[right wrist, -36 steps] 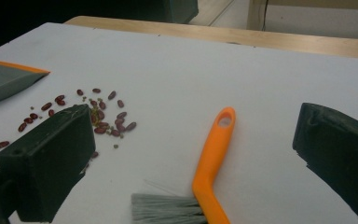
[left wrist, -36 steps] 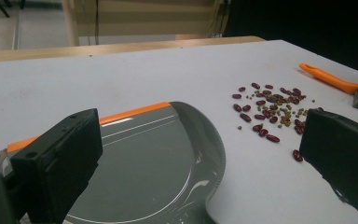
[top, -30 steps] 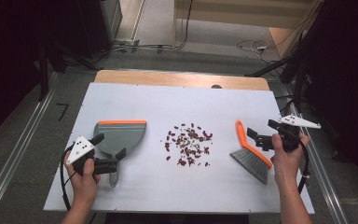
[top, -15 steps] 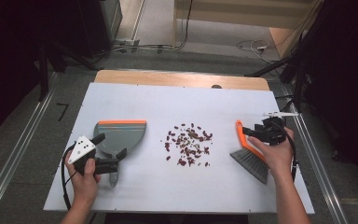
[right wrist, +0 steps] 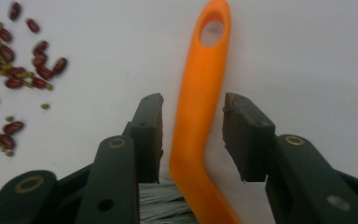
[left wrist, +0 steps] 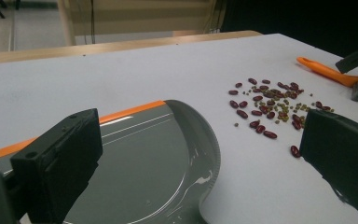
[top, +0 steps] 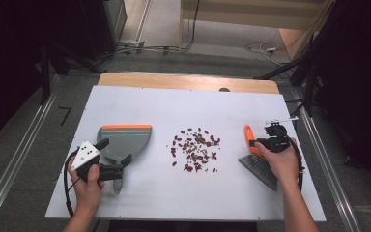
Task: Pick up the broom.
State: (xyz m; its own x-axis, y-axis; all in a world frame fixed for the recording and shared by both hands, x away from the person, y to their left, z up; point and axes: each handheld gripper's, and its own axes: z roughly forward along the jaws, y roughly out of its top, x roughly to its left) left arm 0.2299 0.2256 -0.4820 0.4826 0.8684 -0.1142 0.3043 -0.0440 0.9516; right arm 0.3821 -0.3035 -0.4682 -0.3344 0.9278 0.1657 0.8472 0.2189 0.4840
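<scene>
Left gripper: I had it nearest me, low over the handle end of the dustpan. Its jaws stood wide apart, one over the pan's tray and one out over bare table, clamped on nothing.

Left hand: it came in from the near edge, wrapped round the grip, forearm running almost straight up the table, the tool aimed right and away towards the spill.

Right gripper: I had tipped it steeply down over the brush. Its jaws were apart with the orange brush handle running up between them, a gap on both sides, so not yet gripped. By my reading the jaws were straddling the handle, ready to close.

Right hand: it was curled over the tool, wrist bent, just above the grey bristles.

Dustpan: it lay flat left of centre, orange lip on its far edge. I judged it would need turning to face the spill.

Brush: it lay at the right, bristles towards me, handle pointing away.

Beans: red and smaller greenish ones lay scattered mid-table between the two tools, touching neither.

Table: white top, with a bare wooden strip along the far edge.
</scene>
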